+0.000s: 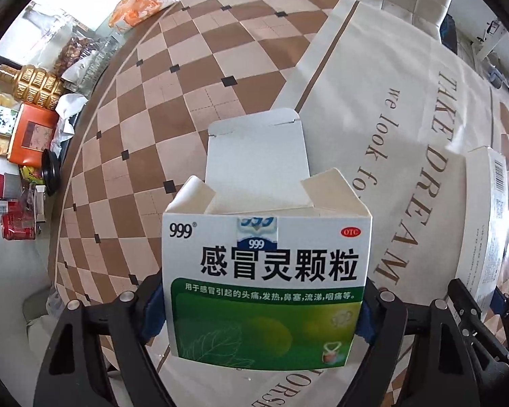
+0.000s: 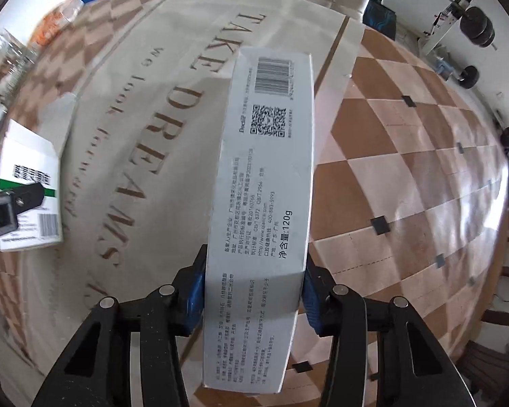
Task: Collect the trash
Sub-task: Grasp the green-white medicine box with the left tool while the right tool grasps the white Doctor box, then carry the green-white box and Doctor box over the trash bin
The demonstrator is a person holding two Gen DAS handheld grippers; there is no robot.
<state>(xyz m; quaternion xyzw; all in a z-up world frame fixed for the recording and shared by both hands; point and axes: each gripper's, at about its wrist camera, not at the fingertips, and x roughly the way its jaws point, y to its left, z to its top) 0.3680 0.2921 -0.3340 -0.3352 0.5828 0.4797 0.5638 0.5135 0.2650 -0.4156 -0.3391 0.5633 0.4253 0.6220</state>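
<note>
Between my left gripper (image 1: pixel 259 308) pads, green-white medicine box (image 1: pixel 266 281), flaps open, clamped above checkered mat (image 1: pixel 173 108). My right gripper (image 2: pixel 252 291) pinches long white carton (image 2: pixel 264 186) over lettered cream strip (image 2: pixel 146 108); clutter (image 1: pixel 27 122) left.

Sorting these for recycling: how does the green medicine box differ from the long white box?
The green medicine box is short and wide with its top flaps open; the long white box is narrow and looks closed. The medicine box has a green-and-white printed front; the long box shows small grey text, a barcode and a QR code. Each sits clamped between a gripper's blue pads, above the tablecloth.
</note>
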